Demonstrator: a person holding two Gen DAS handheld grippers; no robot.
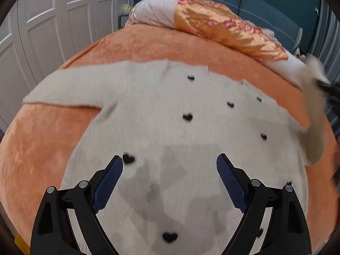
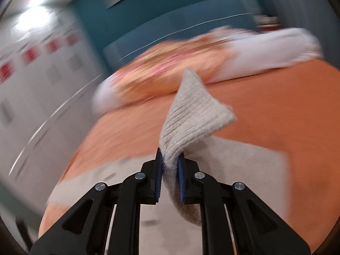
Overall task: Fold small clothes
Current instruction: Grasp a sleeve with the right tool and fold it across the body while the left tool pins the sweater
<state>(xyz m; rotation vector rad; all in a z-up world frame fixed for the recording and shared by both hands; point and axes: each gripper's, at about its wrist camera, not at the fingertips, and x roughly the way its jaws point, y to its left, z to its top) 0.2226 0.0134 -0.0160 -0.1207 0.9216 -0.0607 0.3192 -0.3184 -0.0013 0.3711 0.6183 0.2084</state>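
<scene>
Through the left wrist camera I see my left hand-held gripper (image 1: 170, 159) spread wide, its blue ridged pads (image 1: 108, 182) apart with nothing between them, hovering above the cream knitted sweater with small black hearts (image 1: 170, 110). The sweater lies flat on the orange plush bedspread (image 1: 42, 148), directly ahead of and beneath this hand-held gripper. Its knit looks soft and finely ribbed, and the hearts are scattered over the body. One sleeve stretches out flat to the far left of the gripper. To the far right, the other sleeve (image 1: 314, 97) rises off the bed toward a dark shape at the edge of view, too blurred to make out.

In the right wrist view, my right hand-held gripper (image 2: 170, 165) is pressed together on the ribbed cuff end of that sleeve (image 2: 191, 114). The thick knit stands up in a folded, triangular peak just beyond the fingertips, with the rest drooping between and below the pads. The sweater's body (image 2: 233, 159) spreads pale beneath and ahead of the gripper, on the bedspread (image 2: 276, 106).

Farther ahead of both hand-held grippers sits a shiny orange satin pillow with pink flowers (image 1: 223, 27) beside a white pillow (image 1: 153, 10), with a teal padded headboard (image 1: 265, 6) behind and white panelled wardrobe doors (image 1: 53, 21) off to the left. The right view is heavily motion-blurred.
</scene>
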